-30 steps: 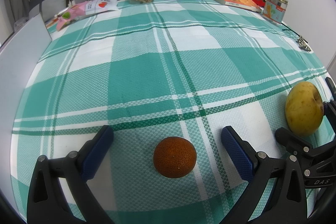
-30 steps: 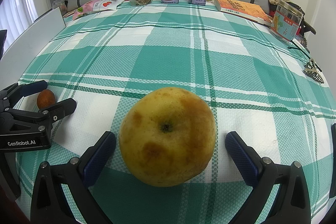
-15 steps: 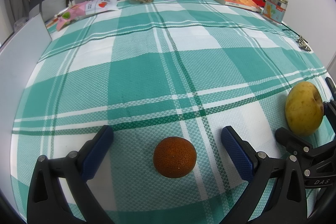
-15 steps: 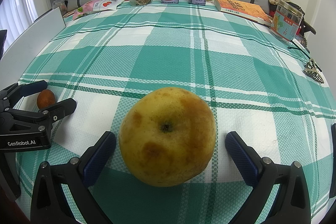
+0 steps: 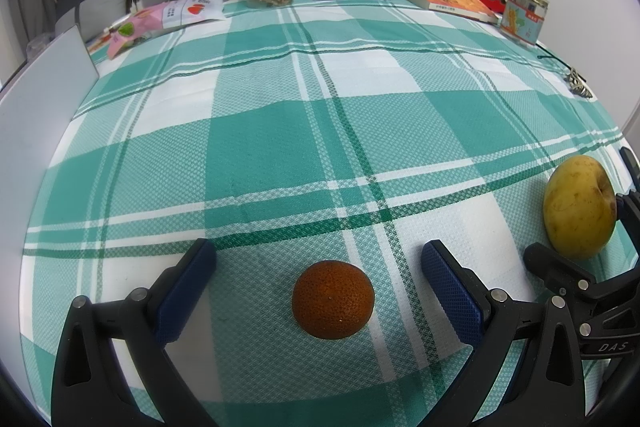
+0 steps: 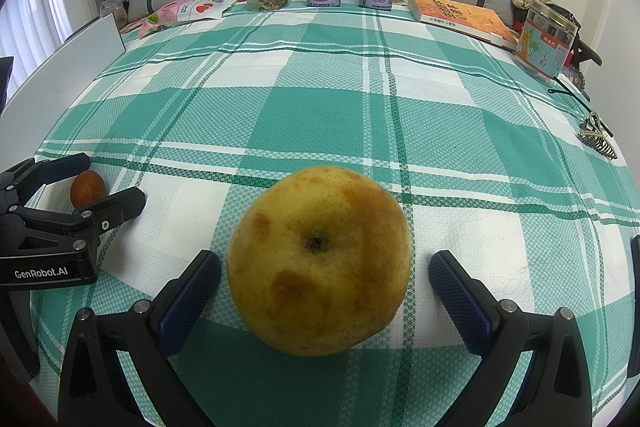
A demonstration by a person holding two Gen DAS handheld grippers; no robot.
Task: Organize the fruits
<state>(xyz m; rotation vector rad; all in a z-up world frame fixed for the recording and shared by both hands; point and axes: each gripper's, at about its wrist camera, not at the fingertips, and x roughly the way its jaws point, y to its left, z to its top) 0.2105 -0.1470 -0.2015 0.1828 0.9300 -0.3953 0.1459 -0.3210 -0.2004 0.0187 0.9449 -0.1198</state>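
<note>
Straddling a small orange (image 5: 333, 299) on the checked cloth (image 5: 280, 131), the left claw (image 5: 316, 291) stands released, blue pads well clear either side. From the right wrist, the right claw (image 6: 325, 291) is likewise released around a blotched yellow apple (image 6: 319, 259), its pads near but apart. Both grasps seem pending; next, each claw should clench gently, then lift.

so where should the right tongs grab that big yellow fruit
Across its widest middle, one pad on each flank, coming straight in from the near side as the right tongs already sit. The yellow fruit is round, rests on the checked cloth with its stem dimple facing the camera, and lies centred between the open blue pads, so squeezing at the equator should stop it slipping out.
</note>
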